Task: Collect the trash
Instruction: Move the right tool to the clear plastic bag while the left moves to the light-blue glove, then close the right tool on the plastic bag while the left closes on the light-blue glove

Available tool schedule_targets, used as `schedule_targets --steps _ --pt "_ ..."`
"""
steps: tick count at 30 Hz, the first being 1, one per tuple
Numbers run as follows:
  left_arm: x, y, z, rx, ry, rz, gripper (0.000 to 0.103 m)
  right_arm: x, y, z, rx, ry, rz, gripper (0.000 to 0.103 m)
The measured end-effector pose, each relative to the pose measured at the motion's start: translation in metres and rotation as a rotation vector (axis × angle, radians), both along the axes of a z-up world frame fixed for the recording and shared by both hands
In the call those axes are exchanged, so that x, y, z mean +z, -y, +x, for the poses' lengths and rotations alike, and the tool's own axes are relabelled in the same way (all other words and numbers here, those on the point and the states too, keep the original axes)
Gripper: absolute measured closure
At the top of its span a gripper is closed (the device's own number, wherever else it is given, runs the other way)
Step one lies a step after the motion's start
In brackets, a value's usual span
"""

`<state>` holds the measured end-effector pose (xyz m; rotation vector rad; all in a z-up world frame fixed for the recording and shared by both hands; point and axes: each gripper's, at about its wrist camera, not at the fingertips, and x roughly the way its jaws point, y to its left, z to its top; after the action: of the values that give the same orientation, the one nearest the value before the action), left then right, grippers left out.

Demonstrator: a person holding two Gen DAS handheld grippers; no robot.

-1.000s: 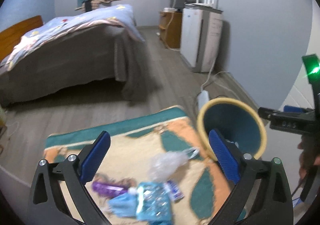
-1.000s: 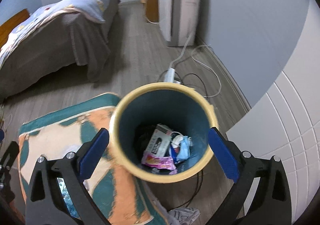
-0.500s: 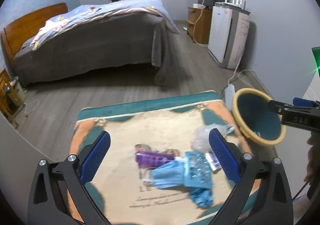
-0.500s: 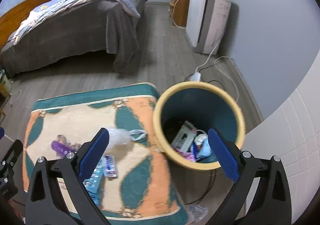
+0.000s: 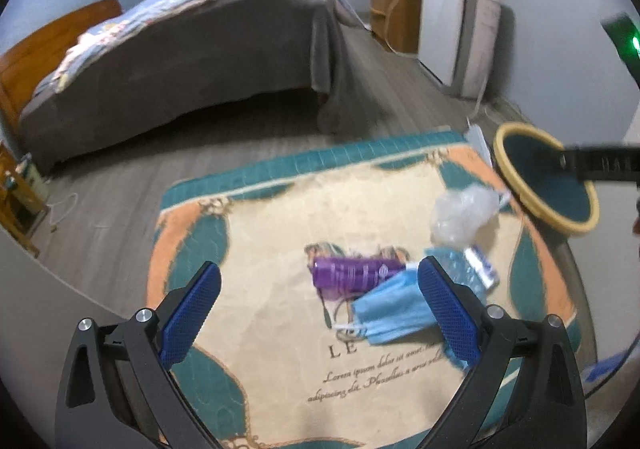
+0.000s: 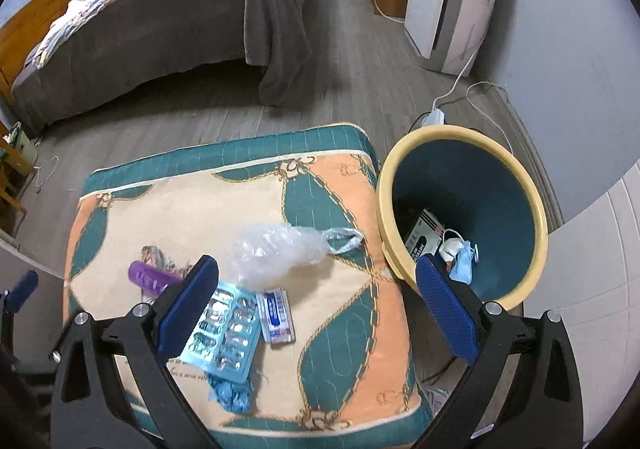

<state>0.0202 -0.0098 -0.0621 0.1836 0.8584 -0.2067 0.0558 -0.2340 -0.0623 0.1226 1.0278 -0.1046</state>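
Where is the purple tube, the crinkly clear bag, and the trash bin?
purple tube (image 5: 352,273), left wrist view, middle of its body.
crinkly clear bag (image 6: 272,253), right wrist view, its puffy middle.
trash bin (image 6: 496,153), right wrist view, far side of its yellow rim.

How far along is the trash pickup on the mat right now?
Partly done: the bin already holds a box and a blue mask. Nothing is in hand; the left gripper and right gripper are both open and empty. Left on the mat: clear plastic bag, purple tube, blue mask, blister pack and small sachet.
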Motion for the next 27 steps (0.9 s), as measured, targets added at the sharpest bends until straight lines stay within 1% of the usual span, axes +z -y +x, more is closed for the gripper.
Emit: schedule_targets --steps 3,6,10,11,14,16,18,22,23,24,25,26,27 --pt "-0.016 0.002 0.002 -0.027 -0.028 0.004 0.005 -0.013 -0.003 0.011 0.011 -0.053 0.003 0.006" --pt "-0.032 0.01 0.006 -0.075 -0.062 0.025 0.006 -0.022 -0.006 0.02 0.033 -0.063 -0.032 0.006" --pt "-0.051 0.025 0.009 -0.145 -0.105 0.066 0.008 -0.036 -0.006 0.033 0.047 -0.098 -0.032 0.006" --pt "-0.054 0.028 0.01 -0.154 -0.115 0.07 0.009 -0.039 -0.006 0.037 0.048 -0.105 -0.029 0.006" --pt "-0.063 0.036 0.014 -0.195 -0.158 0.049 0.018 -0.048 -0.011 0.046 0.07 -0.125 -0.026 0.006" --pt "-0.07 0.043 0.017 -0.219 -0.175 0.07 0.021 -0.053 -0.018 0.052 0.098 -0.138 -0.048 0.008" --pt "-0.075 0.049 0.018 -0.243 -0.188 0.083 0.026 -0.059 -0.024 0.057 0.13 -0.147 -0.065 0.01" --pt "-0.078 0.055 0.019 -0.274 -0.208 0.059 0.034 -0.071 -0.03 0.064 0.161 -0.178 -0.067 0.018" --pt "-0.079 0.056 0.02 -0.28 -0.214 0.056 0.038 -0.074 -0.031 0.066 0.165 -0.187 -0.064 0.022" --pt "-0.081 0.057 0.02 -0.286 -0.223 0.05 0.042 -0.078 -0.032 0.068 0.169 -0.2 -0.058 0.024" --pt "-0.082 0.058 0.021 -0.291 -0.231 0.045 0.043 -0.081 -0.033 0.069 0.171 -0.21 -0.051 0.03" --pt "-0.083 0.059 0.02 -0.299 -0.239 0.037 0.047 -0.085 -0.034 0.069 0.175 -0.221 -0.042 0.039" --pt "-0.082 0.06 0.02 -0.305 -0.244 0.033 0.053 -0.089 -0.035 0.07 0.182 -0.237 -0.035 0.043"
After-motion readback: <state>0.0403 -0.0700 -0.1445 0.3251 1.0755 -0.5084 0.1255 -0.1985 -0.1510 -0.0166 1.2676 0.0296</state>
